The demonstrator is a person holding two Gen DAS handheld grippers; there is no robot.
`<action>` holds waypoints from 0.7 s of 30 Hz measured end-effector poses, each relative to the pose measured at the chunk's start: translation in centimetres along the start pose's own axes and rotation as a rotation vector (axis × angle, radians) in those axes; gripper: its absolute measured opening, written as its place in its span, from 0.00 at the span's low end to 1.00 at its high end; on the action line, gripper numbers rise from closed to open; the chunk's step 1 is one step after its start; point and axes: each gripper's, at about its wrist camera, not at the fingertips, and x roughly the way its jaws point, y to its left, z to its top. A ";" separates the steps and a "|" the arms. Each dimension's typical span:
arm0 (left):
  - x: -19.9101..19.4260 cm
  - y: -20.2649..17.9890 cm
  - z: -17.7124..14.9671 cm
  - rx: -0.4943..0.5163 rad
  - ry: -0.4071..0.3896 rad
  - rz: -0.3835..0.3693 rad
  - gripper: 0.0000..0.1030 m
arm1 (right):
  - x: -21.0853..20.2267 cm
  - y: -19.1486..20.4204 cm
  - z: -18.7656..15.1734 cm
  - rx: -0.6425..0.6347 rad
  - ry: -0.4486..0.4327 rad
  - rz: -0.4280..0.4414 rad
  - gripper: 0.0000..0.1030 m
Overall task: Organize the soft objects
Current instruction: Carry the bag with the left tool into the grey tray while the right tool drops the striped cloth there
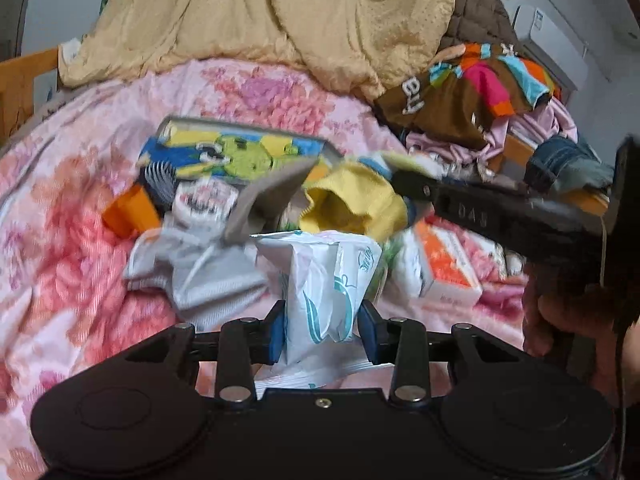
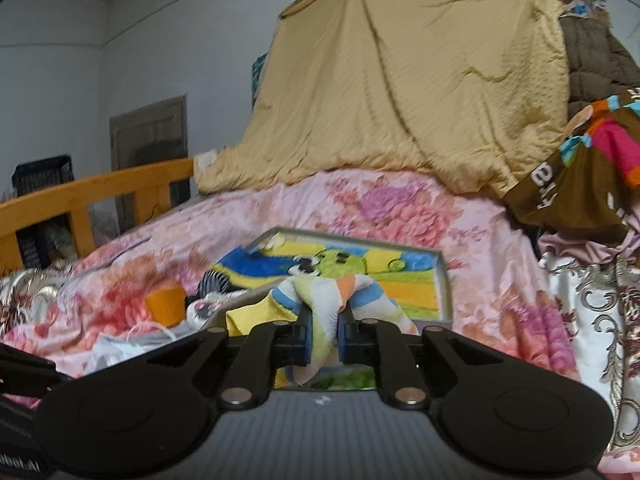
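My left gripper (image 1: 321, 334) is shut on a white soft pack with teal print (image 1: 328, 280) and holds it over the pink floral bedspread (image 1: 72, 248). My right gripper (image 2: 323, 334) is shut on a striped yellow, blue and white sock (image 2: 320, 300); in the left wrist view that sock (image 1: 352, 204) hangs from the right gripper's fingers (image 1: 412, 184) coming in from the right. A grey tray with a colourful cartoon towel in it (image 1: 236, 152) lies behind, also in the right wrist view (image 2: 360, 268). A grey-white cloth (image 1: 200, 268) lies left of the pack.
An orange cup (image 1: 130, 210) and a dark comb-like item (image 1: 160, 176) lie left of the tray. An orange-white box (image 1: 448, 264) lies to the right. A tan quilt (image 2: 400, 80) and piled clothes (image 1: 472, 84) stand at the back. A wooden bed rail (image 2: 100, 196) runs on the left.
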 end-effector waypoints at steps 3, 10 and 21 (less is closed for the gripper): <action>0.1 -0.4 1.8 -0.001 -0.035 0.005 0.38 | -0.2 -0.8 0.4 0.015 -0.021 -0.013 0.12; 1.8 -0.1 7.2 0.032 -0.092 0.026 0.39 | 1.3 -2.1 2.2 0.026 -0.081 -0.027 0.12; 10.0 3.7 15.3 -0.030 -0.128 0.061 0.39 | 8.9 -6.5 4.6 0.124 -0.090 -0.062 0.12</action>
